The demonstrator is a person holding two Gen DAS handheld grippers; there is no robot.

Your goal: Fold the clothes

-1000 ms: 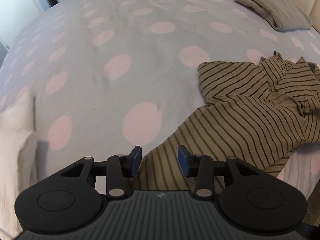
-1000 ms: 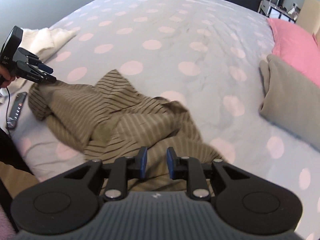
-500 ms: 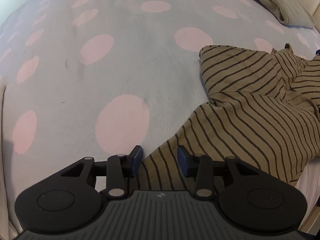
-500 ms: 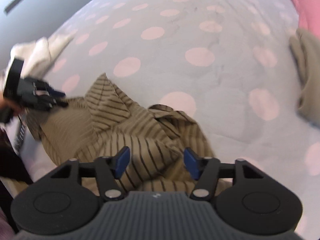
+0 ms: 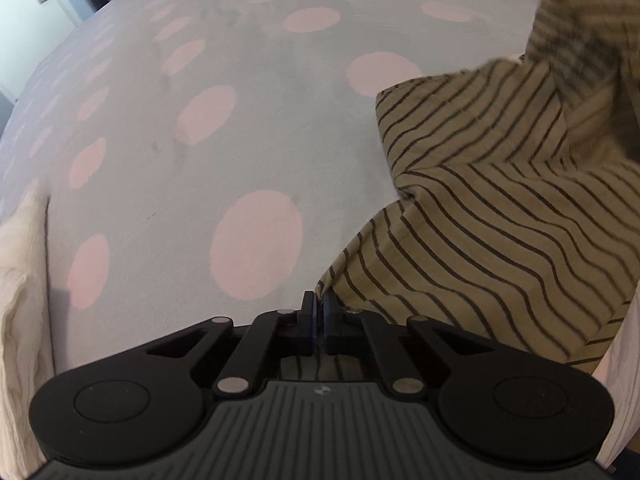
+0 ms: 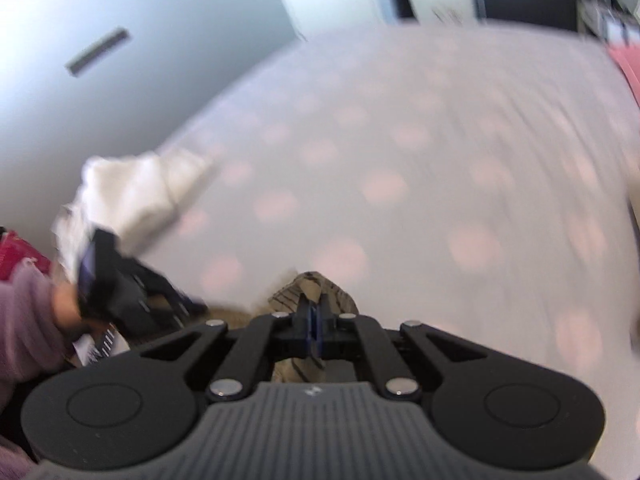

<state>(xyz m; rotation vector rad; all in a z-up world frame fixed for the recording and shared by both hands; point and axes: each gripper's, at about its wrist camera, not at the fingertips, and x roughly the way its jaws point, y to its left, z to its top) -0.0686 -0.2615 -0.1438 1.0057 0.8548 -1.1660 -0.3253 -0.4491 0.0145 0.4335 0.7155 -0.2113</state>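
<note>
A tan shirt with dark stripes (image 5: pixel 500 216) lies on the grey bedspread with pink dots (image 5: pixel 224 128). My left gripper (image 5: pixel 319 304) is shut on the shirt's near edge, low over the bed. At the upper right of the left wrist view a part of the shirt is lifted and blurred. In the right wrist view my right gripper (image 6: pixel 311 316) is shut on a bunched fold of the striped shirt (image 6: pixel 316 290), raised above the bed. The left gripper (image 6: pixel 120 292) shows there at the left, held by a hand in a purple sleeve (image 6: pixel 28 320).
A white garment (image 5: pixel 20 300) lies at the bed's left edge, also in the right wrist view as a white garment (image 6: pixel 132 188). A pink pillow (image 6: pixel 628 68) is at the far right. A grey wall (image 6: pixel 120 40) and dark furniture stand beyond the bed.
Both grippers have shut on the striped shirt. The right one opened wide, closed on a fold and swung up and away, lifting cloth. The left one sank slightly onto the edge.
</note>
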